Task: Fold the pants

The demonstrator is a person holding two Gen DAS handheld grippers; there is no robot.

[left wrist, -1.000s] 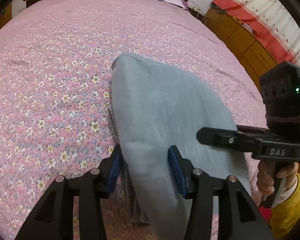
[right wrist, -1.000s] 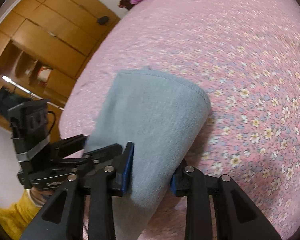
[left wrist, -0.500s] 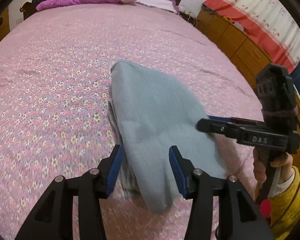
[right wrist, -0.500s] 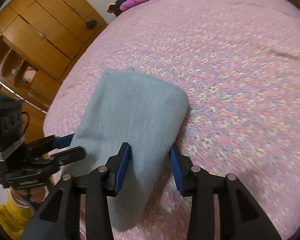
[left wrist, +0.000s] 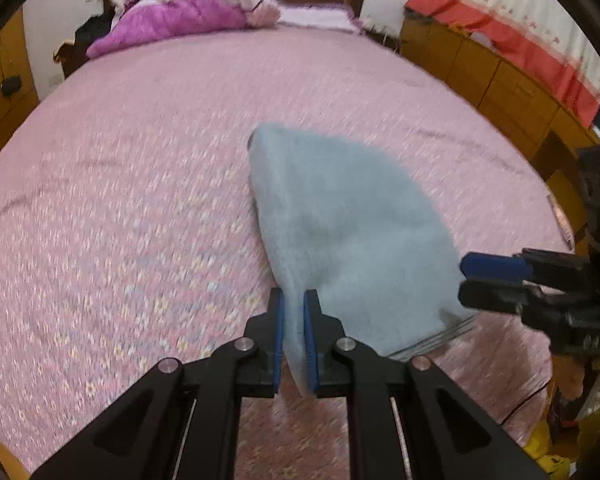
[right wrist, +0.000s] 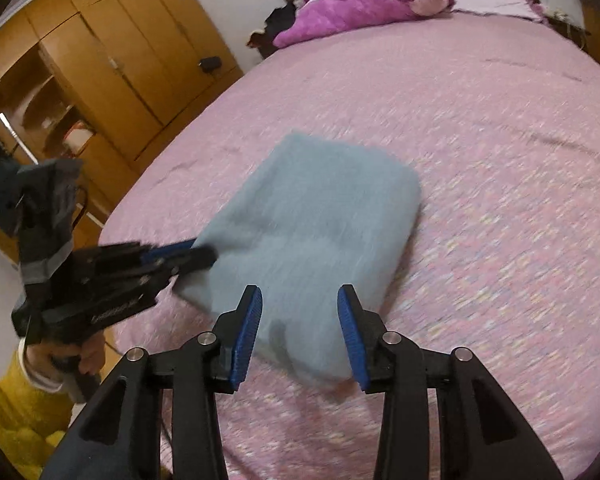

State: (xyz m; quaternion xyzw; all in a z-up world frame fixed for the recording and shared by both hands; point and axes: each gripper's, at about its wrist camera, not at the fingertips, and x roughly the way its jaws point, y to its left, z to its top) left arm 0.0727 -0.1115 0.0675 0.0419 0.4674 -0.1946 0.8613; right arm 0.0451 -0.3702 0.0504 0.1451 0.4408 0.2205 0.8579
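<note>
The folded grey-blue pants point(left wrist: 340, 216) lie as a thick rectangle on the pink flowered bed point(left wrist: 140, 160). My left gripper point(left wrist: 294, 320) is shut on their near left corner; it shows at the left of the right wrist view point(right wrist: 196, 256), pinching the pants' edge. My right gripper point(right wrist: 298, 328) is open, its blue pads either side of the pants' point(right wrist: 312, 232) near end without gripping. In the left wrist view the right gripper point(left wrist: 488, 280) sits at the pants' right corner.
A purple quilt point(left wrist: 172, 24) and pillows are piled at the headboard. Wooden cabinets point(left wrist: 500, 80) under a red-trimmed curtain stand right of the bed. A wooden wardrobe point(right wrist: 100, 60) stands on the other side. The bedspread point(right wrist: 500, 160) stretches wide around the pants.
My left gripper has shut on the pants' near corner. Both grippers have pulled back and up, so more of the bed shows. The right gripper stays open.
</note>
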